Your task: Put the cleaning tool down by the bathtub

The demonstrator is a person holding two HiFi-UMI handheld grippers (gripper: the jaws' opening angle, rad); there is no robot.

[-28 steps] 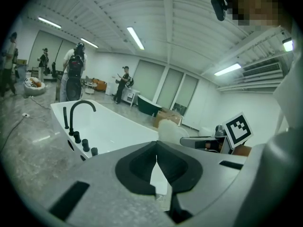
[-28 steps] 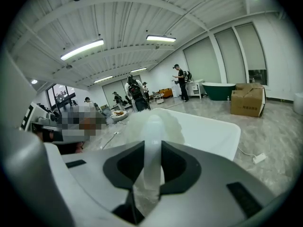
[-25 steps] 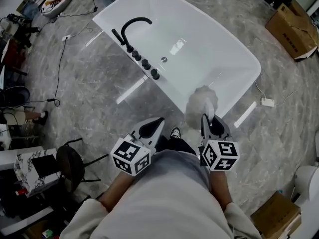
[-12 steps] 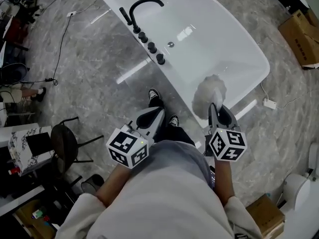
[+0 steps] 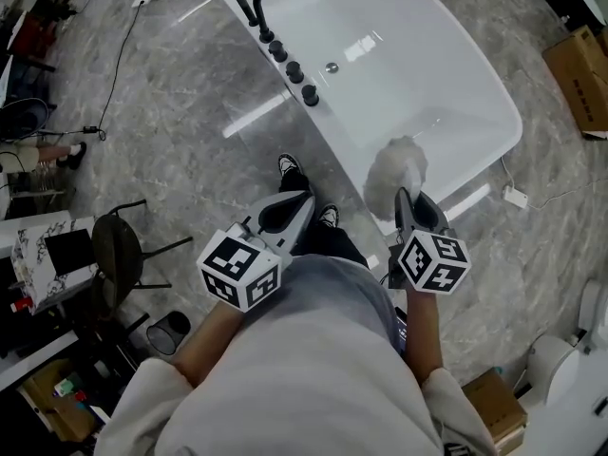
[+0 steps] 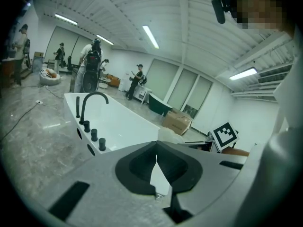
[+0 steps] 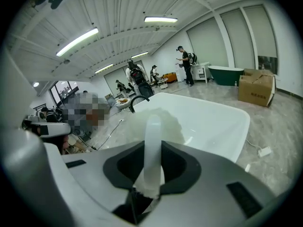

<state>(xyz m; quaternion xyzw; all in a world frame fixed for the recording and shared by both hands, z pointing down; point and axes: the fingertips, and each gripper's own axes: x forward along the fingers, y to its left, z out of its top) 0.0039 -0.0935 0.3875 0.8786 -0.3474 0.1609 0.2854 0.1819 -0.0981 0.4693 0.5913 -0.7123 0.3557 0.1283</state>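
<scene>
Since a second ago the bathtub (image 5: 418, 65) has slid toward 12 o'clock in the head view, and a shoe (image 5: 288, 166) now shows beside its rim. The right gripper (image 5: 407, 198) pinches the duster (image 5: 397, 167) by its thin white handle. The fluffy head hangs over the tub's near rim, at 12 o'clock from the jaws. It looks light and soft, with a stiff, smooth handle, so I'd keep hold of the handle and not the fluff. The left gripper (image 5: 296, 205) has its jaws pressed together on nothing. Only the right gripper view shows the handle between the pads. Only the head view shows the floor (image 5: 532, 245) at 3 o'clock.
</scene>
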